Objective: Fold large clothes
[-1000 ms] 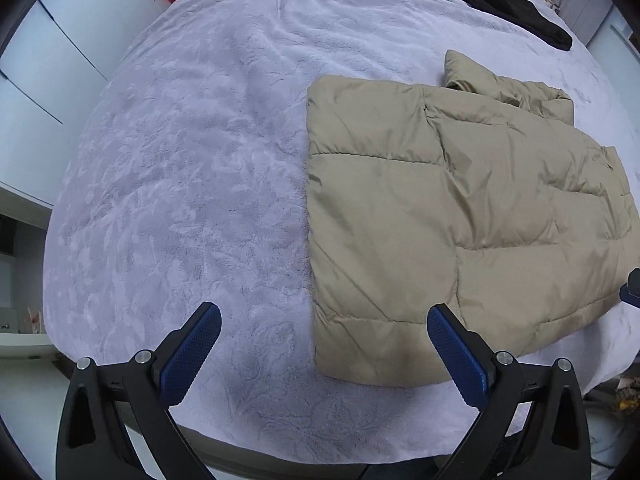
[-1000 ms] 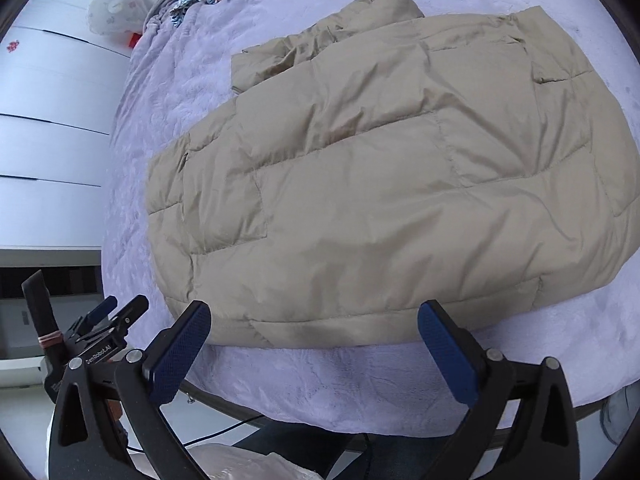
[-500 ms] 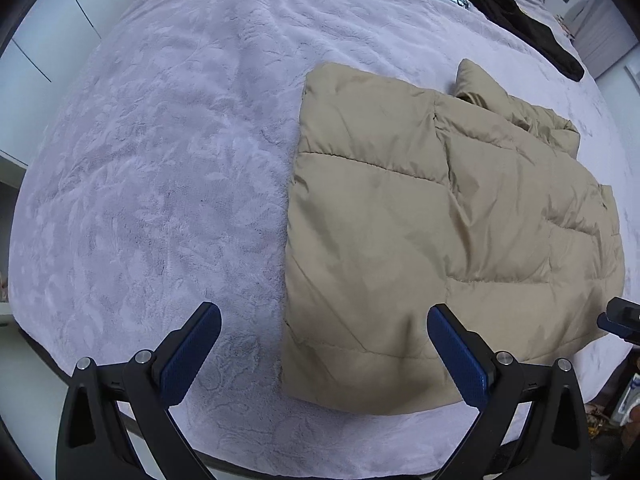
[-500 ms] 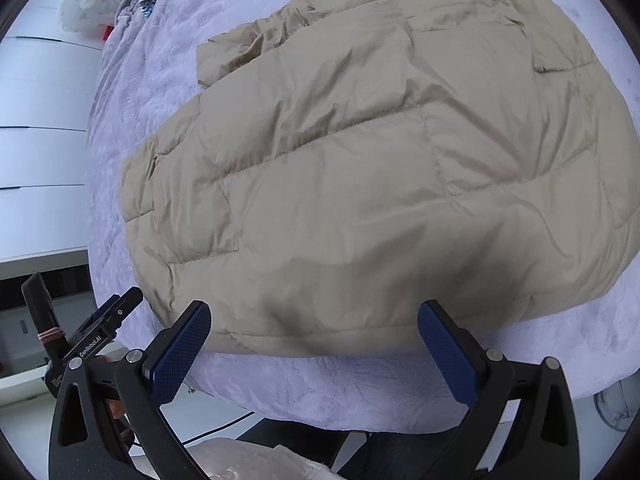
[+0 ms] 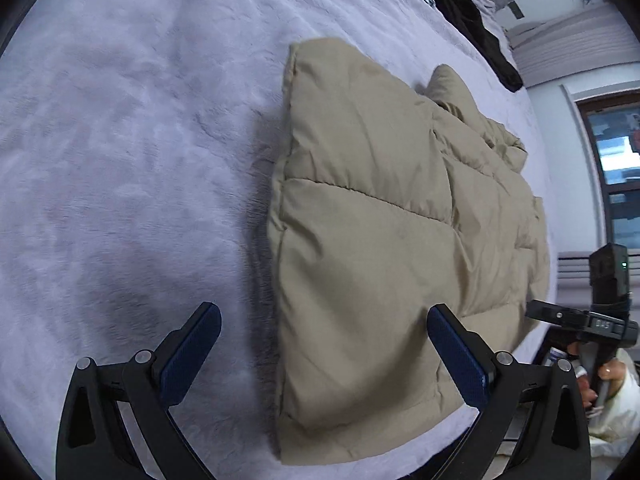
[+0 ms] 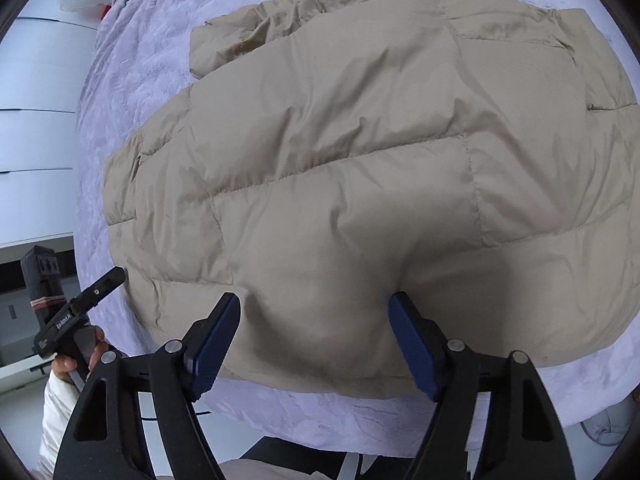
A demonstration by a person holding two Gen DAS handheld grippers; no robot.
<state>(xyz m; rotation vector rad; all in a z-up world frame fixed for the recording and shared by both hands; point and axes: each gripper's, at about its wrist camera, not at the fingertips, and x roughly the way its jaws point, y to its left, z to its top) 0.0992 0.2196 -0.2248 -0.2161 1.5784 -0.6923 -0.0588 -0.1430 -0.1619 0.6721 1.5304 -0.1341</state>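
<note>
A beige padded jacket (image 5: pixel 380 240) lies flat on a lilac bed cover (image 5: pixel 120 160); it fills the right wrist view (image 6: pixel 360 160). My left gripper (image 5: pixel 324 356) is open, low over the jacket's near left corner, with one finger over the cover and one over the jacket. My right gripper (image 6: pixel 316 340) is open and narrower, its blue pads (image 6: pixel 216 340) pressed into the jacket's near hem with padding bulging between them. Each gripper shows in the other's view, the right one (image 5: pixel 576 320) and the left one (image 6: pixel 76 312).
Black and patterned clothes (image 5: pixel 472 12) lie piled at the bed's far end. White cupboards (image 6: pixel 36 120) stand beside the bed on the left. A window (image 5: pixel 616 168) is on the right. The bed's near edge (image 6: pixel 360 420) runs just below my fingers.
Both grippers have moved down and in toward the jacket's near edge. The right gripper's jaws have narrowed and now press into the hem. The left gripper stays wide open.
</note>
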